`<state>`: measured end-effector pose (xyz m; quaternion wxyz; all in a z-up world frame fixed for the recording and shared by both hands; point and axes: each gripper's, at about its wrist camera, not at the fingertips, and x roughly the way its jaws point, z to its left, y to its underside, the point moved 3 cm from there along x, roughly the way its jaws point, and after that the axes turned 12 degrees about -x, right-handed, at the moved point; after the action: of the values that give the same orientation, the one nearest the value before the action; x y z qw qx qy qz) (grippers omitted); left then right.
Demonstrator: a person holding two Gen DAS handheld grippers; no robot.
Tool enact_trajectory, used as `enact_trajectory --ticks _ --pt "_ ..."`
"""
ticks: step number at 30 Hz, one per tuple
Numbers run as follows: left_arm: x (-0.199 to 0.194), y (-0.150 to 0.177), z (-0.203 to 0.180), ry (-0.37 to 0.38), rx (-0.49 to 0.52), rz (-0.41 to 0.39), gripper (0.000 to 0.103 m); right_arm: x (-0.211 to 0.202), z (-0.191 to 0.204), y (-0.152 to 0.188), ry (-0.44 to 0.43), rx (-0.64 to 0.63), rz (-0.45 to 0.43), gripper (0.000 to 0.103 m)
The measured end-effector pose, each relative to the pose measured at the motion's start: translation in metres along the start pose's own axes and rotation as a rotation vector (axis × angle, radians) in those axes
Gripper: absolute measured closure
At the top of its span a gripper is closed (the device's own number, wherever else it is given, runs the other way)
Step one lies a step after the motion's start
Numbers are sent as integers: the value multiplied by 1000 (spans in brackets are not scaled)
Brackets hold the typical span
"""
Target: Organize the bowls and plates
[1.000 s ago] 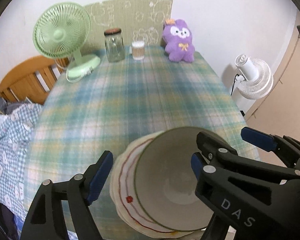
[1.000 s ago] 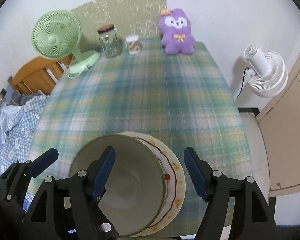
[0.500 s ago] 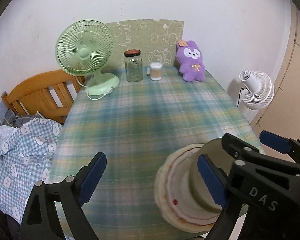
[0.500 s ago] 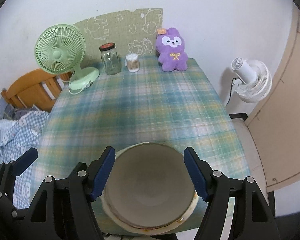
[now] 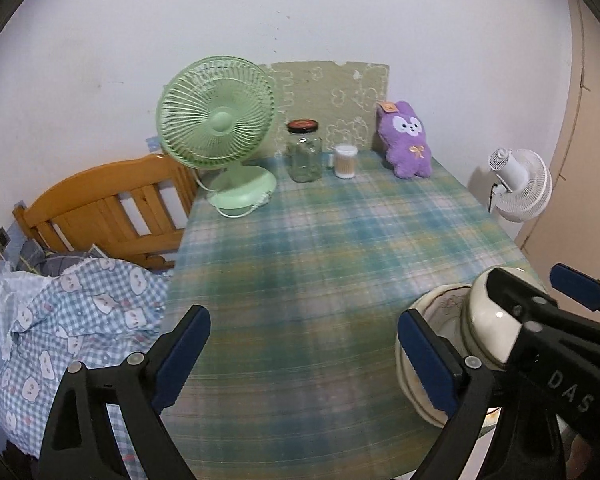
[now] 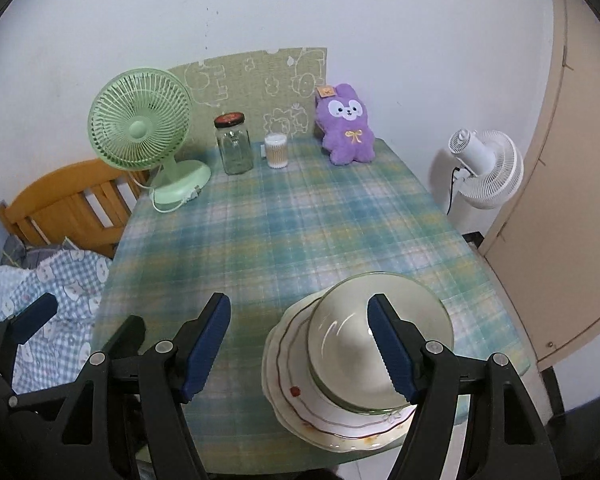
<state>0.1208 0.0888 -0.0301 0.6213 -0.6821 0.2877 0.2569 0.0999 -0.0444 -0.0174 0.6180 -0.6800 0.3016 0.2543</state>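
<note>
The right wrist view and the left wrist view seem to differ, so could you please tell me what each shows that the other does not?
Only the right wrist view shows the bowl's hollow and the red-rimmed plate under it. Only the left wrist view shows the right tool covering much of that stack. Both show the green fan, glass jar, purple plush and checked tablecloth.

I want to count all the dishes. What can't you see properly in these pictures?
- Plates under the bowl: the bowl covers the stack in the right view, so the count is unclear.
- Same stack in the left view: the right tool blocks much of the bowl.
- Jar: too small to tell what is inside.
- Table's near edge: hidden behind both tools.
</note>
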Motion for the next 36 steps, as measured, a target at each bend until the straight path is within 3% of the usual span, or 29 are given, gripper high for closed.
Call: enact_trajectory --ticks 8,11,15,20,26,36 --pt "-7 28 9 -7 0 -91 7 0 5 26 3 -23 -93 29" --pt "-10 44 10 -22 -10 -134 2 2 3 40 -9 -34 -126 29" --pt "-8 62 12 -32 -37 -173 1 2 -1 61 -6 -39 -180 23" --pt "-12 79 14 -49 -52 -200 0 0 -4 79 -13 -44 -210 22" --pt "-19 95 23 -77 -73 -253 0 -10 -7 97 5 -51 -285 11" --pt "-21 102 31 -71 -108 -235 0 -2 -1 116 -12 -65 -238 11"
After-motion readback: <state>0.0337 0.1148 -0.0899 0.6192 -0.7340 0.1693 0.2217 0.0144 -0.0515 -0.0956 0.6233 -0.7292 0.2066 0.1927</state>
